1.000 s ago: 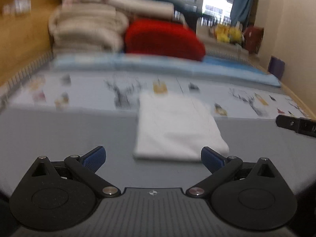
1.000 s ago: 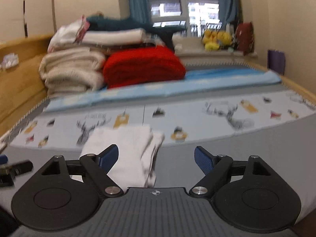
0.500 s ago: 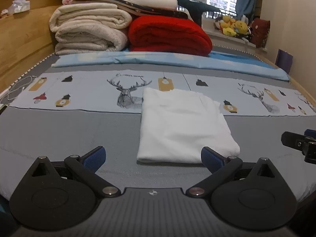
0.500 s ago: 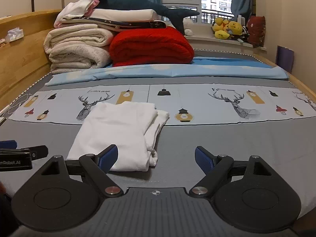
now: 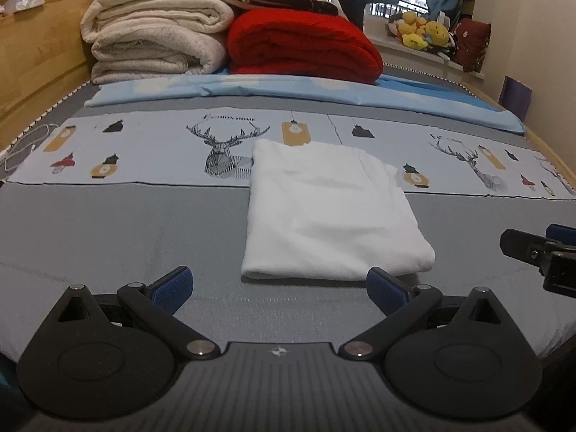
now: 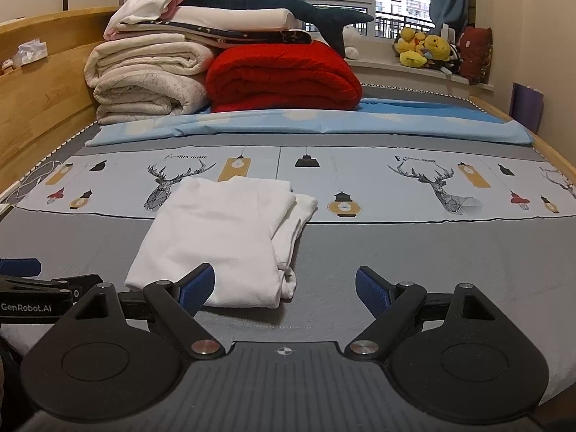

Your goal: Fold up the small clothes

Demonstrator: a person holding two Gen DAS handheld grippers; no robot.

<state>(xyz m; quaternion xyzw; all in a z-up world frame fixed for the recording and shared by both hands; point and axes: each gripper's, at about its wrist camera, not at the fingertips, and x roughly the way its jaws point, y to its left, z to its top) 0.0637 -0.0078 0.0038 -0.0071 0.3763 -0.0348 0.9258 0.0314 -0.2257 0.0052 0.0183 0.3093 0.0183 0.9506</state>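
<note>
White garment (image 5: 331, 212) lies folded flat on the bed (image 5: 108, 230), half on the grey sheet, half on the deer-print strip (image 6: 414, 187). Right side shows stacked folded layers, slightly uneven. Left hand-held gripper (image 5: 280, 284) has jaws spread wide, holding nothing, just short of the garment's near edge. Right hand-held gripper (image 6: 284, 286) is also wide open and empty, its left finger (image 6: 196, 288) overlapping the garment's near corner in view; contact unclear. Behind: red blanket (image 6: 284, 75), cream blankets (image 6: 144, 79), blue sheet (image 5: 288, 90), plush toys (image 6: 424, 50) on the windowsill.
</note>
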